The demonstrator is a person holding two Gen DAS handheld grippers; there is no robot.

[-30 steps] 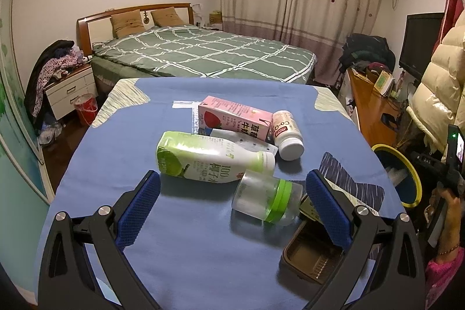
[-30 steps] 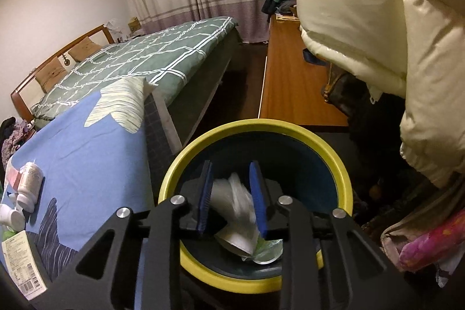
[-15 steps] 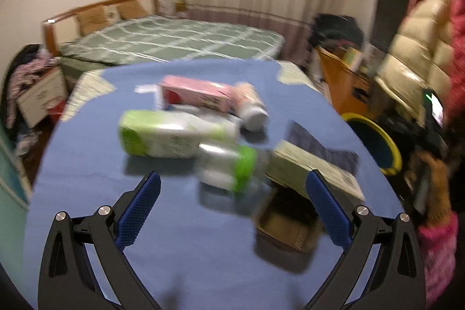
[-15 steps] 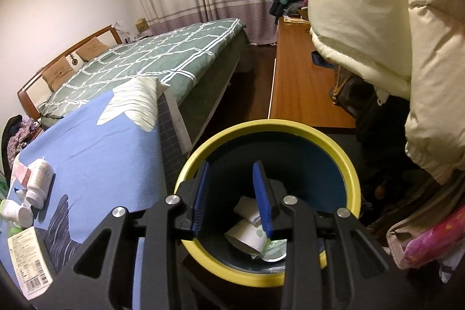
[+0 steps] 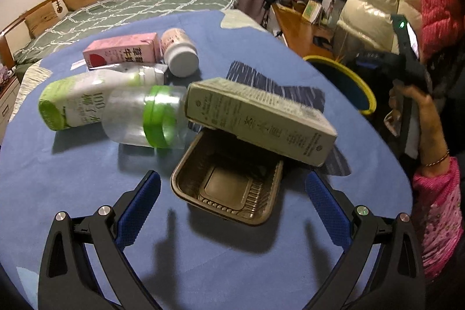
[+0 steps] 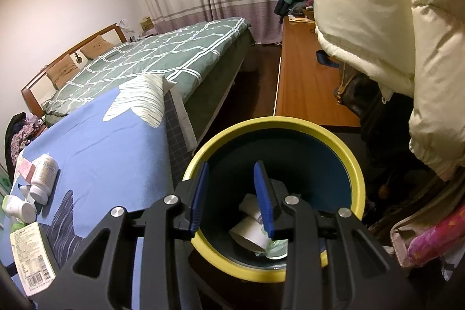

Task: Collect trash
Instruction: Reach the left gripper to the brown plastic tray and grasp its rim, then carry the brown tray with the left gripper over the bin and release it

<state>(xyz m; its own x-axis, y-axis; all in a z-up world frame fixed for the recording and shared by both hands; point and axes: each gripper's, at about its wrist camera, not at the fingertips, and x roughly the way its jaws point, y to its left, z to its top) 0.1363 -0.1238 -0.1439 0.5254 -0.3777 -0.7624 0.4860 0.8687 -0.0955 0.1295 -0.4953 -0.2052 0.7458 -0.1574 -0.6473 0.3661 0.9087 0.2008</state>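
Note:
My left gripper (image 5: 231,185) stands wide open just above a brown plastic tray (image 5: 226,188) on the blue table; the tray lies between its fingers, untouched. A grey-green carton (image 5: 255,118) leans on the tray's far rim. Behind lie a clear jar with a green lid (image 5: 142,118), a green-and-white bottle (image 5: 78,103), a pink carton (image 5: 122,51) and a white pill bottle (image 5: 180,51). My right gripper (image 6: 232,173) hangs over the yellow-rimmed bin (image 6: 343,153), jaws apart with nothing between them. White paper cups (image 6: 250,231) lie in the bin.
The bin (image 5: 348,80) stands off the table's right edge, beside a wooden desk (image 6: 305,89). A person's hand and pink sleeve (image 5: 436,193) are at the right. A cream puffy coat (image 6: 392,19) hangs over the bin's far side. A bed (image 6: 162,54) lies beyond.
My left gripper dropped and swung right, from over the bottles to the brown tray. The right gripper let go of white crumpled trash, which now lies in the bin, and its jaws widened slightly.

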